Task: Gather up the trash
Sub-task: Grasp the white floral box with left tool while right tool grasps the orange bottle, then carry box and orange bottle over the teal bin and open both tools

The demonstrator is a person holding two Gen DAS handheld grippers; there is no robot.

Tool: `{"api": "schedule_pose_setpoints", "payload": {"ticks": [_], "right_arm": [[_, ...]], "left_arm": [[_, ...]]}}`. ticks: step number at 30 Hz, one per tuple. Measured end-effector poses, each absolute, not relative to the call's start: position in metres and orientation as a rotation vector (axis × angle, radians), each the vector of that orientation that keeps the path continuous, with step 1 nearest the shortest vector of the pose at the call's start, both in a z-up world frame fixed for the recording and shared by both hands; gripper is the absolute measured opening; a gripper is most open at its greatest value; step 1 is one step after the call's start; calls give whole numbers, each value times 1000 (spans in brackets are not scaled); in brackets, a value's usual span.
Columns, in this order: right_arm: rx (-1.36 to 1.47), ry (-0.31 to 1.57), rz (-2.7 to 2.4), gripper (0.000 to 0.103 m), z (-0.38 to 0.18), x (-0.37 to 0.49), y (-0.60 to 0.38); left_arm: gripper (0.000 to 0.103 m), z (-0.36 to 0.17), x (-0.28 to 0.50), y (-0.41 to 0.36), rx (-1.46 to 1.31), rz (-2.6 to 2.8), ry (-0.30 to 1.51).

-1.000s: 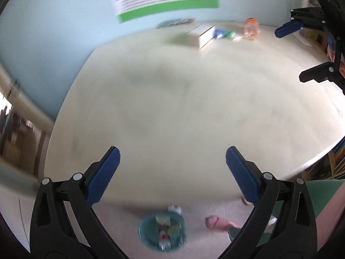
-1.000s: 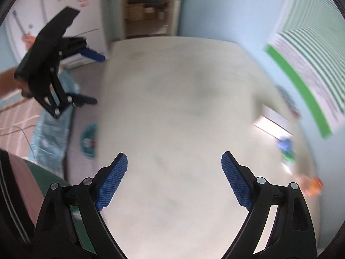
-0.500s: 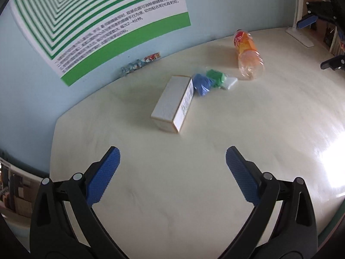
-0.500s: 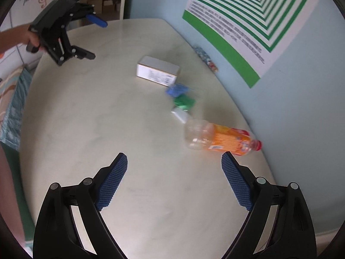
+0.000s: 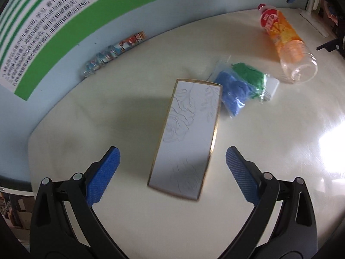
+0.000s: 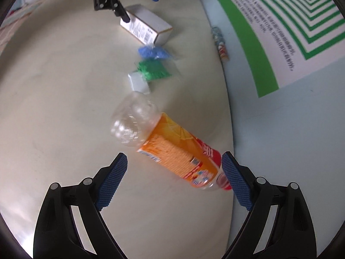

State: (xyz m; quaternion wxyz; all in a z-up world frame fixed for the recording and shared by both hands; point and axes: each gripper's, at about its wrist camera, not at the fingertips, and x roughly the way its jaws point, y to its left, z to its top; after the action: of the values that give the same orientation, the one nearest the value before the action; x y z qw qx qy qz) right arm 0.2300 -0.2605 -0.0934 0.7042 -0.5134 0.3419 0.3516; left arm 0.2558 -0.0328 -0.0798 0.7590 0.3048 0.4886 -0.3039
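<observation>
Two grippers, jaws wide: left gripper (image 5: 172, 166) straddling white gold-edged rectangular box (image 5: 186, 138), right gripper (image 6: 174, 170) around lying orange-labelled plastic bottle (image 6: 172, 146) beside table edge (image 6: 230, 129) at 3 o'clock.

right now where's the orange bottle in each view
Left wrist: the orange bottle lies at upper right, cap towards the wall, beyond the bagged blue and green bits.
Right wrist: low centre, between the open fingers of the right hand-held gripper, cap by the right one.
Shared landmark: the white box.
</observation>
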Motion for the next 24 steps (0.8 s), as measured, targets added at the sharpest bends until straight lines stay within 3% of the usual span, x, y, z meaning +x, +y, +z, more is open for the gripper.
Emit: {"api": "schedule_pose_setpoints", "payload": {"ticks": [8, 11, 13, 14, 17, 19, 24], "right_arm": [[-1286, 730, 874, 89, -126, 245, -235], [-1336, 721, 908, 91, -137, 243, -228], [-1330, 731, 921, 87, -136, 243, -224], [-1307, 750, 938, 86, -134, 244, -222], [-1253, 804, 957, 79, -129, 246, -221], [-1258, 815, 935, 68, -128, 245, -219], [-1136, 916, 923, 67, -121, 240, -221]], "left_arm": [[93, -104, 267, -50, 692, -684, 1103], [79, -106, 268, -53, 694, -698, 1102], [53, -104, 269, -53, 657, -713, 1119], [50, -103, 269, -53, 655, -707, 1121], [48, -100, 260, -52, 675, -702, 1098], [47, -99, 253, -50, 677, -697, 1101], [47, -87, 231, -38, 659, -651, 1108]]}}
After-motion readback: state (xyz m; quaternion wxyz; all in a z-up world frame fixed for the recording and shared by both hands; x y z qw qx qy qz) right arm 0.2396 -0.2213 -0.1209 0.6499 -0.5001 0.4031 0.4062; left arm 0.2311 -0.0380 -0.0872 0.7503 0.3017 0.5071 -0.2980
